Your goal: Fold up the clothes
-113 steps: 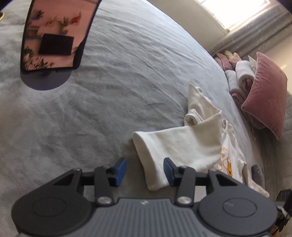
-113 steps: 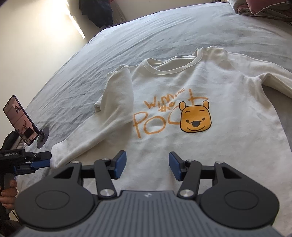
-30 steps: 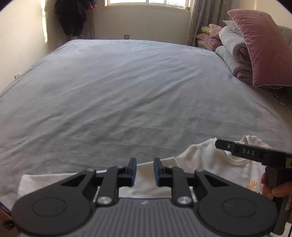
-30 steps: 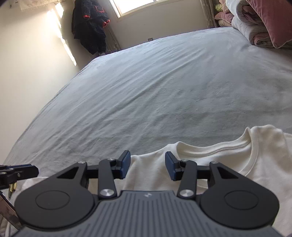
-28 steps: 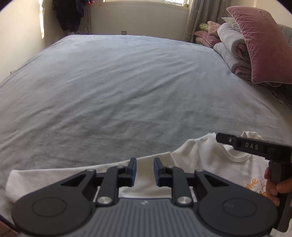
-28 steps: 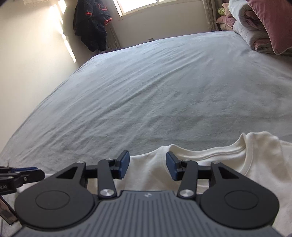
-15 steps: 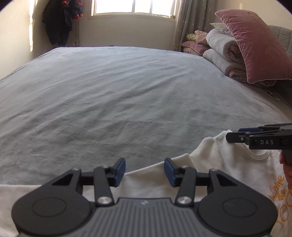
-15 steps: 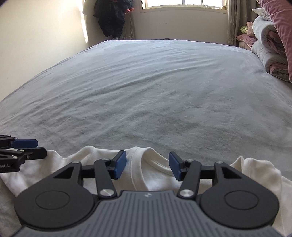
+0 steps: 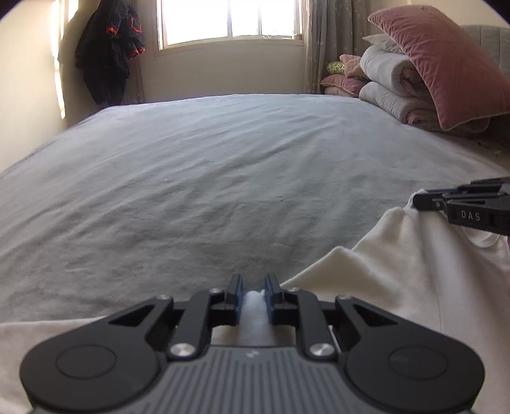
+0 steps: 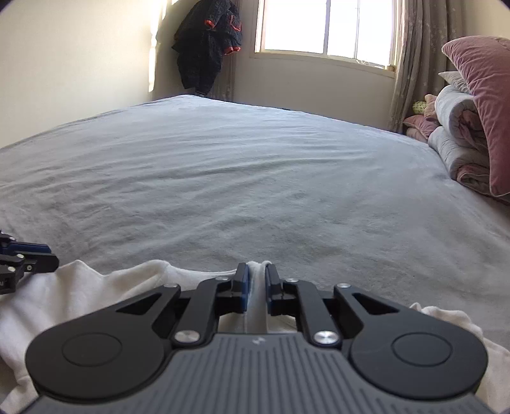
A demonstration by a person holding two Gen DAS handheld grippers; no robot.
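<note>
A cream sweatshirt [image 9: 424,280] lies at the near edge of the grey bed [image 9: 223,165]. My left gripper [image 9: 253,297] is shut on a pinched fold of its upper edge, at the left shoulder. In the right wrist view my right gripper [image 10: 254,286] is shut on the sweatshirt [image 10: 105,286] at its ribbed collar edge. The right gripper's fingers [image 9: 452,197] show at the right edge of the left wrist view, and the left gripper's fingers [image 10: 28,254] at the far left of the right one. The printed front is hidden.
Grey bedspread [image 10: 255,178] stretches ahead to the far wall with a window [image 9: 229,19]. A pink pillow [image 9: 446,63] and rolled quilts [image 9: 392,86] are stacked at the right. A dark jacket [image 9: 108,51] hangs at the far left corner.
Both grippers were open over the sweatshirt's upper edge half a second ago. Now each has closed on the cloth, the left at the shoulder, the right at the collar.
</note>
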